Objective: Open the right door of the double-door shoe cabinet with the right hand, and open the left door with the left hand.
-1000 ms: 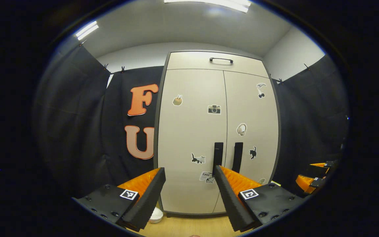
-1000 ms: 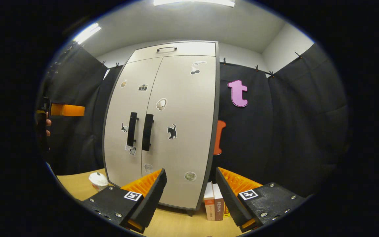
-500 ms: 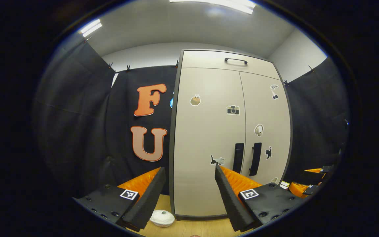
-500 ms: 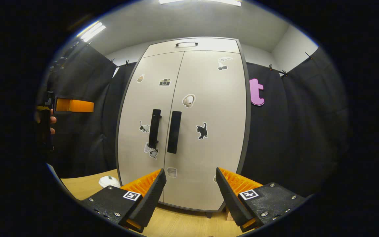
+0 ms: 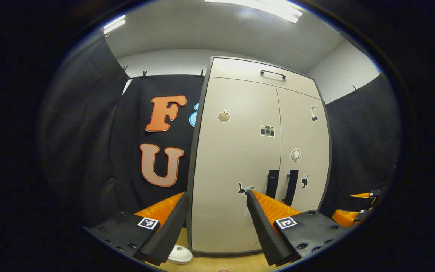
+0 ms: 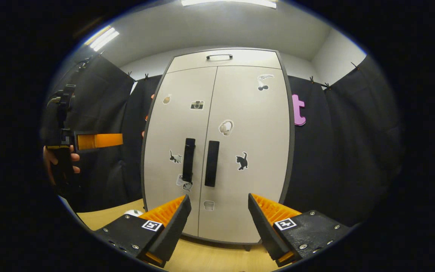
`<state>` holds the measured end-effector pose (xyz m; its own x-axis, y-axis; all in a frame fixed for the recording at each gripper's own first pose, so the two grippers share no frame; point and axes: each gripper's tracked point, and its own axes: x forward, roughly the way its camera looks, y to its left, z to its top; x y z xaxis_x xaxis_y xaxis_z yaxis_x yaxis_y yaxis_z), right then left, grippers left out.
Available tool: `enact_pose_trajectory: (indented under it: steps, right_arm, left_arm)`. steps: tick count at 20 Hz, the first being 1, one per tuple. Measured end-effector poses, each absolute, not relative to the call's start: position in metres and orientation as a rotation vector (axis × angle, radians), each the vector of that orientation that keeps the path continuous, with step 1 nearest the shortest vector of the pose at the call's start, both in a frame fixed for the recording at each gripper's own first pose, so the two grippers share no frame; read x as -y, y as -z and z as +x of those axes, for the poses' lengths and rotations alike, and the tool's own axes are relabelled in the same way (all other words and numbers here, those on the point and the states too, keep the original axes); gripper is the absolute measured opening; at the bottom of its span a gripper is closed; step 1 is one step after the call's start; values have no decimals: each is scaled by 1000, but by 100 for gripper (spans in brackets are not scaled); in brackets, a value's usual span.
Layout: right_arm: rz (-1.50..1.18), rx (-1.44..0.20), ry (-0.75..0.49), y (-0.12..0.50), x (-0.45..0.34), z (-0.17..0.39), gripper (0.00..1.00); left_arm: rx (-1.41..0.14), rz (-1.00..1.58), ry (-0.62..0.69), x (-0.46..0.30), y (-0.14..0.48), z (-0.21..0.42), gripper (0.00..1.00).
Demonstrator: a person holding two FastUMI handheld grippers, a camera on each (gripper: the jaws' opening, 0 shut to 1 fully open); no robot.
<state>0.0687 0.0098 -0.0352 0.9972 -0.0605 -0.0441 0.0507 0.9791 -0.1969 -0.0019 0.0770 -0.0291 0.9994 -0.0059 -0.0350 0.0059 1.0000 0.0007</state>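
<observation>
A beige shoe cabinet (image 6: 217,151) with stickers stands on the wooden floor, both doors closed. Two black vertical handles sit side by side at the doors' seam: left handle (image 6: 188,160), right handle (image 6: 211,163). In the left gripper view the cabinet (image 5: 240,158) stands right of centre, its handles (image 5: 272,184) just above the right finger. My left gripper (image 5: 217,211) is open and empty, well short of the cabinet. My right gripper (image 6: 217,215) is open and empty, facing the doors below the handles. The left gripper (image 6: 96,140), held by a hand, also appears at the far left of the right gripper view.
A top flap with a small black handle (image 6: 219,56) sits above the doors. A white bowl-like object (image 5: 179,254) lies on the floor by the cabinet's left corner. Black cloth walls close in both sides. The right gripper's orange fingers (image 5: 353,215) show at the left gripper view's right edge.
The right gripper view has swung to face the cabinet squarely and dropped a little. The left gripper has shifted left, the cabinet sliding right in its view. Both grippers stay open.
</observation>
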Motion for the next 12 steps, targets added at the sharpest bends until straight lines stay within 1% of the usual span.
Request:
enact_pose_trajectory:
  steps: [3, 8, 12]
  right_arm:
    - [-224, -54, 98, 34, 12, 67, 92]
    - [-247, -90, 92, 55, 3, 78, 93]
    - [-260, -129, 128, 77, -14, 87, 93]
  left_arm:
    - [-38, -3, 18, -67, 36, -1, 96]
    - [-71, -22, 25, -61, 57, 5, 96]
    - [-97, -30, 94, -66, 76, 16, 96]
